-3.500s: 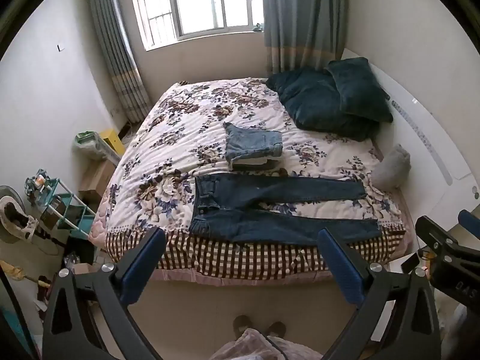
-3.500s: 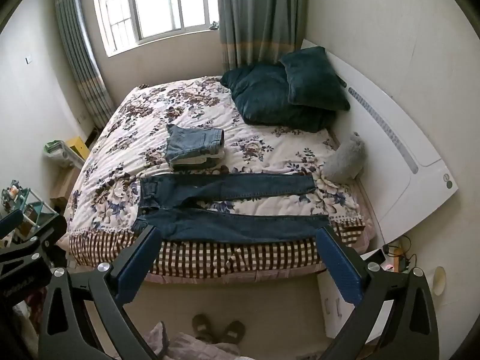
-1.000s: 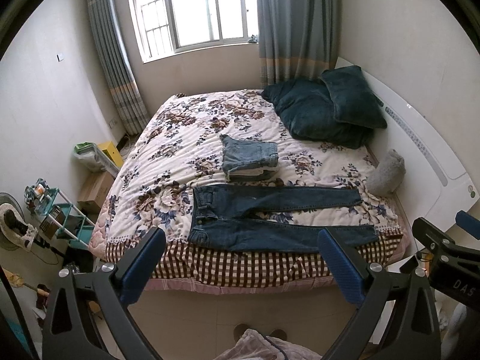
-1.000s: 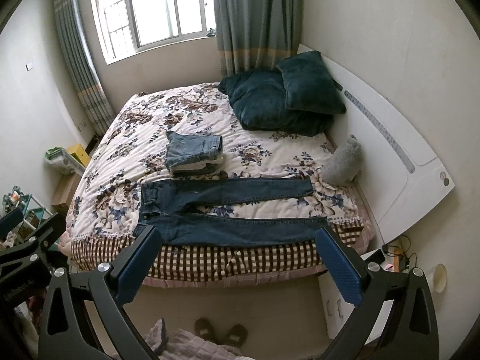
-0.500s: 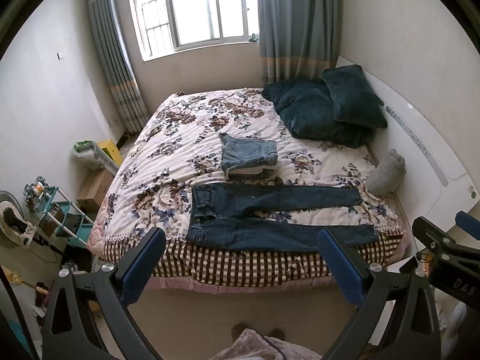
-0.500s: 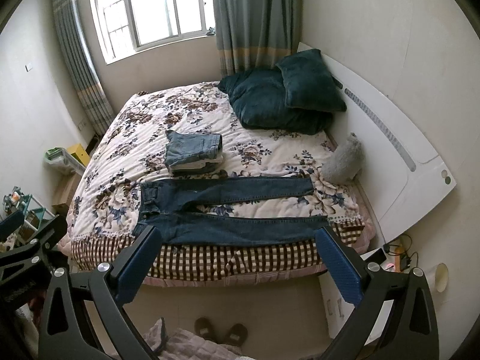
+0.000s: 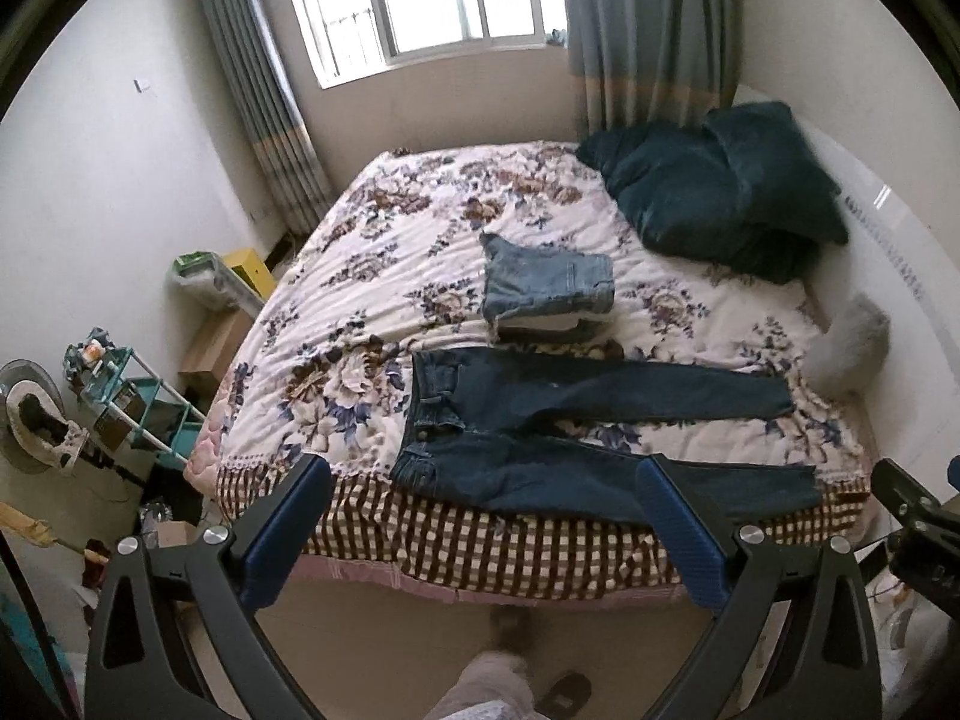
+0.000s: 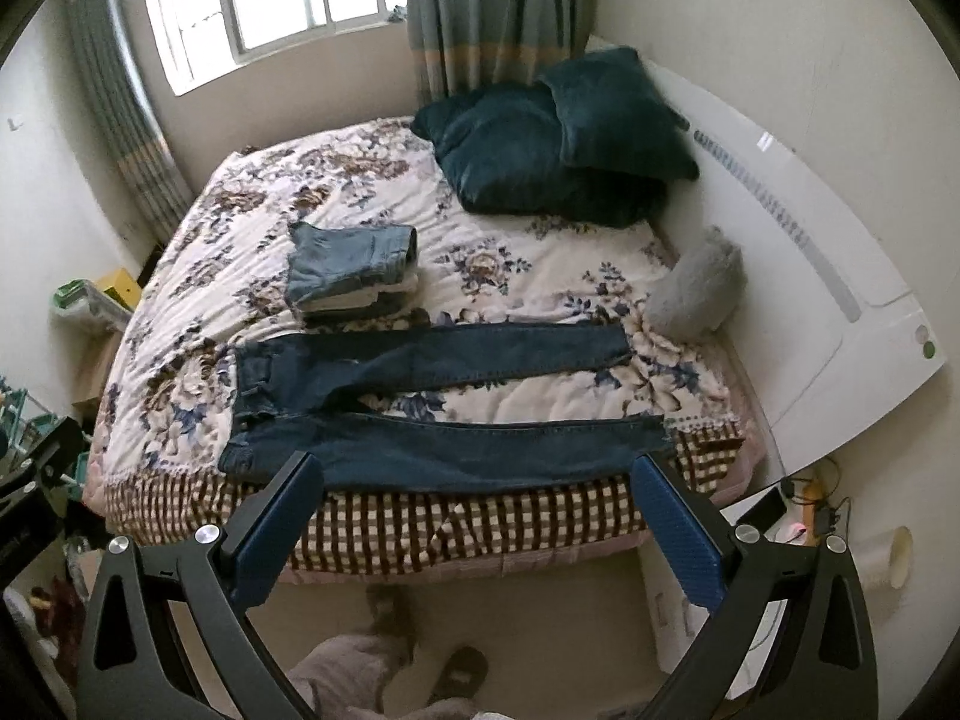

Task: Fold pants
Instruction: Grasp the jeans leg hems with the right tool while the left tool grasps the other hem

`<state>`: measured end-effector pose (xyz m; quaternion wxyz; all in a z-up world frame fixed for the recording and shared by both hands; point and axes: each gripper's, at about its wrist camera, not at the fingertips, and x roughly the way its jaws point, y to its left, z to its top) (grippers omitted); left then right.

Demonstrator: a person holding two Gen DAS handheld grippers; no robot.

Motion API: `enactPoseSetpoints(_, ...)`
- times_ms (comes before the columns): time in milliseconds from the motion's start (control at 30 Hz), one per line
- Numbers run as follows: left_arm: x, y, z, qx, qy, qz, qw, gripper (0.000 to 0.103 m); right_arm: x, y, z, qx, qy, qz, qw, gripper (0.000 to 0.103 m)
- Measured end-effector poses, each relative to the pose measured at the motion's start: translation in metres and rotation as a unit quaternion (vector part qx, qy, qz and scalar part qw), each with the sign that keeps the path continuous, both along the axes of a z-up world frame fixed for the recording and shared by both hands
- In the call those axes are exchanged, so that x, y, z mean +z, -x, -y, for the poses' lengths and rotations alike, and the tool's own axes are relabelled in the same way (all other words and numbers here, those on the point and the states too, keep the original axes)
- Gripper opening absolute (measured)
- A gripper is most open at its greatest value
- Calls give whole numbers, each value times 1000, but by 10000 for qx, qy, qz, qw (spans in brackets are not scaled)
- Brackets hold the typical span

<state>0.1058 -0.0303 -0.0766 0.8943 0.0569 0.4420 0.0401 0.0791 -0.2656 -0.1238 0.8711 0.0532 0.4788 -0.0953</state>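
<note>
Both grippers are a bit closer to the bed (image 7: 420, 546) than they were half a second ago. The dark pants (image 7: 540, 420) look bigger in both views now, and the near leg sits right between the blue fingertips. A second ago the bed looked farther off. So the person is walking up to the bed, and no folding has begun yet. I think the next thing is to reach down and take hold of the cloth.

The left gripper (image 7: 480, 528) has its fingers (image 7: 282, 534) spread wide apart, with nothing in them. The right gripper (image 8: 480, 522) is the same: fingers (image 8: 678, 534) far apart and holding nothing. Both hang in the air over the floor, in front of the bed edge, not touching the pants.

The pants (image 8: 432, 402) lie flat on the flowery cover, just past the fingertips. The waist is out past the left finger and the leg ends are out past the right finger. The two legs are open like a thin V, with a strip of cover showing between them. The near leg lies along the bed's edge. A small pile of folded clothes (image 7: 546, 294) sits just behind the pants, farther from the fingers.
</note>
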Motion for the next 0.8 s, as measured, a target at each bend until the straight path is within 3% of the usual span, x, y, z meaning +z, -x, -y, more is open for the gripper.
enactPoseSetpoints(300,-85,-133,5,-258,-65,-644,9976,103,-104,-151,5,-377,-33,-650,9972,103)
enactPoseSetpoints(533,-183,-263,7,-589,-468,-1314,9885,103,-204,-293,2,-249,-78,-1121,9934,103)
enactPoseSetpoints(667,-251,-321,29,-1297,-971,-1581,9740,103,-271,-358,8,1,159,-1429,9896,103)
enactPoseSetpoints(800,-329,-366,59,-2062,-1535,-1913,9473,103,-352,-414,29,280,410,-1942,9797,103)
